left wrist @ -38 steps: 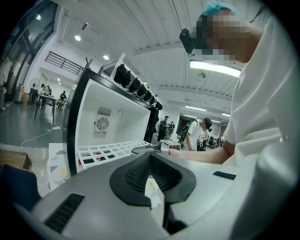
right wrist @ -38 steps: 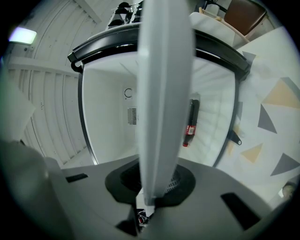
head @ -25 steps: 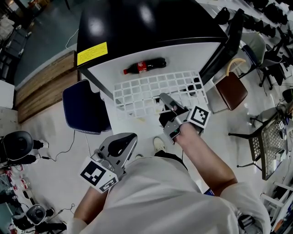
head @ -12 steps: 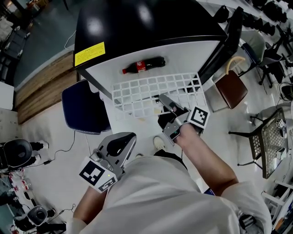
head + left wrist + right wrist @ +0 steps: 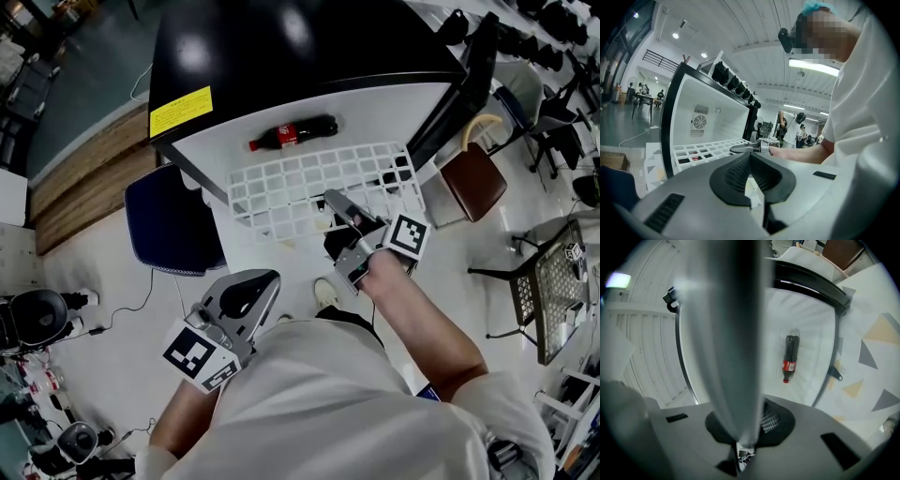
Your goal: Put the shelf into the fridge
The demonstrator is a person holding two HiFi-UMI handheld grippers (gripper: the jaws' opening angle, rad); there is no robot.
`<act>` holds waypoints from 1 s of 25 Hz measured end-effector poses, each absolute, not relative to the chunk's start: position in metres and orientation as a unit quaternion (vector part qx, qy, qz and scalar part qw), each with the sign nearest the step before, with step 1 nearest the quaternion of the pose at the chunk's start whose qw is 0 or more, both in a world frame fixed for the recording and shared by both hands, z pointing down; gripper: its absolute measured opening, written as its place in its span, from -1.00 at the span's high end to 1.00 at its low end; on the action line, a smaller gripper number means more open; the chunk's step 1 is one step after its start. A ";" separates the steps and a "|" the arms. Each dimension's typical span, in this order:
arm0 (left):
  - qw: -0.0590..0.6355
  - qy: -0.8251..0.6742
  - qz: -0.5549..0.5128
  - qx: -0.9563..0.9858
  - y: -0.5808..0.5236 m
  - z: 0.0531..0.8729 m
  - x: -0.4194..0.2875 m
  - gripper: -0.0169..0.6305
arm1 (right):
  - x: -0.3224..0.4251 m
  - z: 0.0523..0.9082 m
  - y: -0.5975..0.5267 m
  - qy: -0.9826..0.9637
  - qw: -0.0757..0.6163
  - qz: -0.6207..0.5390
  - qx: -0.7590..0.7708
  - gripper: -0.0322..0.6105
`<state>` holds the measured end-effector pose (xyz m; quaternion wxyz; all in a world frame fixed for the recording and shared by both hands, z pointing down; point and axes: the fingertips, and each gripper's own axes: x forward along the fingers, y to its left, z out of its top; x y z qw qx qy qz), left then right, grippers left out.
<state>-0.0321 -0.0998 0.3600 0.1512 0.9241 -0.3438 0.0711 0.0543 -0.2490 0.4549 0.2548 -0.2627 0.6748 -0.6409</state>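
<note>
A white grid shelf (image 5: 309,183) lies flat at the mouth of the open fridge (image 5: 281,47), its far edge over the white interior. My right gripper (image 5: 330,199) is shut on the shelf's near edge, right of the middle. In the right gripper view the shelf (image 5: 726,333) shows as a blurred pale band running up from the right gripper (image 5: 749,439). A cola bottle (image 5: 292,134) lies on its side inside the fridge, beyond the shelf. My left gripper (image 5: 251,291) hangs low at the left, shut and empty; in its own view the left gripper (image 5: 750,158) points toward the shelf (image 5: 708,149).
The black fridge door (image 5: 459,94) stands open at the right. A dark blue seat (image 5: 173,220) sits left of the fridge and a brown chair (image 5: 473,183) to the right. A wire chair (image 5: 562,281) stands far right. Other people stand in the background of the left gripper view.
The shelf has slid a little farther toward the fridge and slightly left, with the right gripper still on it. The left gripper has not moved.
</note>
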 end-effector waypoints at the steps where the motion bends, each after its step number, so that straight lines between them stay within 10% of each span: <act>1: 0.152 -0.344 0.071 0.924 -0.100 0.360 -0.032 0.89 | 0.054 0.455 -0.249 0.674 0.254 -0.642 -0.262 0.79; 25: 0.147 -0.379 0.070 0.911 -0.116 0.353 -0.039 0.89 | 0.050 0.453 -0.294 0.659 0.277 -0.643 -0.276 0.80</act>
